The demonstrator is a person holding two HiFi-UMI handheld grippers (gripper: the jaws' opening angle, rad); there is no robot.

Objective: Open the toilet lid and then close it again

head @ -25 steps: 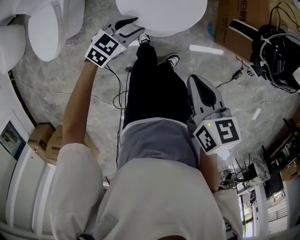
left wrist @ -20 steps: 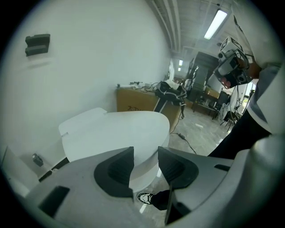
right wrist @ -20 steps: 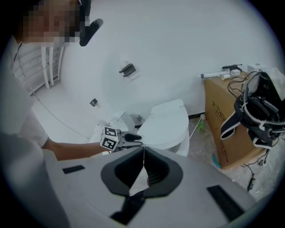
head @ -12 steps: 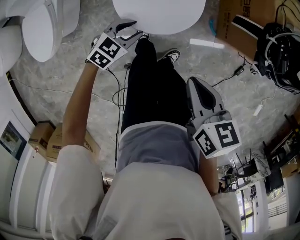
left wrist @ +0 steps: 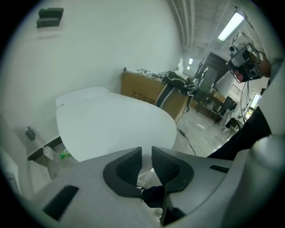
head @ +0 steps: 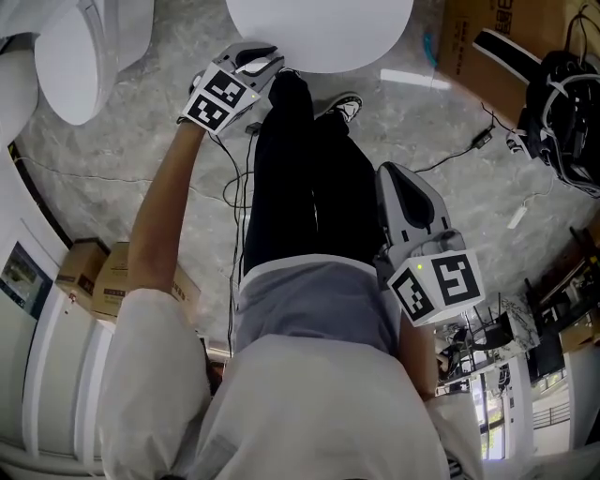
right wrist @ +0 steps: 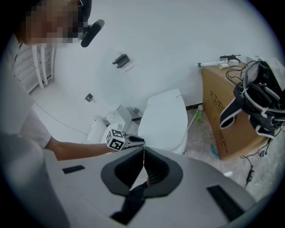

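Observation:
The toilet's white lid (head: 319,28) lies shut at the top of the head view, and it fills the middle of the left gripper view as lid (left wrist: 116,124). My left gripper (head: 262,61) hovers just short of the lid's front edge, on its left side. Its jaws have just been closing. A narrow gap (left wrist: 147,153) remains, with nothing between the pads. My right gripper (head: 408,187) hangs beside the person's right leg, far from the toilet. The right gripper (right wrist: 143,151) is shut and empty. The right gripper view also shows the toilet (right wrist: 164,120) and the left gripper (right wrist: 133,140).
A second white toilet (head: 75,56) stands at the upper left. A cardboard box (right wrist: 222,120) with black-and-white headgear (right wrist: 256,102) sits right of the toilet. Cables (head: 469,145) run over the marble floor. The person's black trousers (head: 300,178) fill the centre. Cartons (head: 94,281) lie at the left.
The left gripper has sunk toward the lid's front edge and its jaws have narrowed. The right gripper has dropped a little beside the leg.

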